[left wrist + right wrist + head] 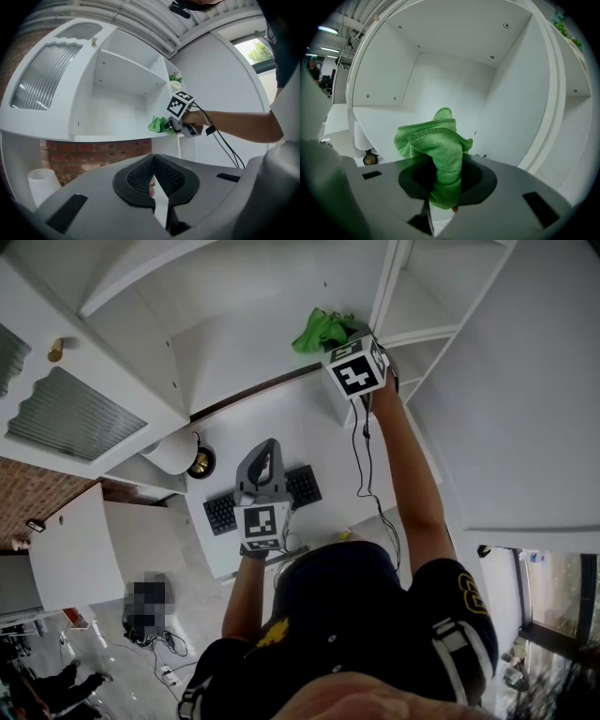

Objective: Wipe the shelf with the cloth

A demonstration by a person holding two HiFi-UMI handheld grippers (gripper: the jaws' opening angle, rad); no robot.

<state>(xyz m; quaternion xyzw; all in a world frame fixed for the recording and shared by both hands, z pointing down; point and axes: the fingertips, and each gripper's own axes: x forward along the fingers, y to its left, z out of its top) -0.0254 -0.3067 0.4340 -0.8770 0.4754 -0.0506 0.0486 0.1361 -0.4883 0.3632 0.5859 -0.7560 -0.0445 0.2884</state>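
A green cloth [322, 330] is bunched in my right gripper [341, 345], which is shut on it and held up at the front right edge of the white shelf board [234, 343]. In the right gripper view the cloth [440, 145] stands up between the jaws of the right gripper [445, 187], in front of the open white compartment [389, 126]. My left gripper [266, 450] hangs lower, over the desk, apart from the shelf. The left gripper view shows the left gripper [154, 180] shut on nothing, with the cloth [158, 125] and the shelf [117, 137] far ahead.
Below the shelf is a white desk [309, 427] with a black keyboard [220, 513], a white lamp [175, 454] and a dangling black cable [361, 456]. A cabinet door with ribbed glass [70, 413] is left of the compartment. Narrower side shelves [436, 306] stand to the right.
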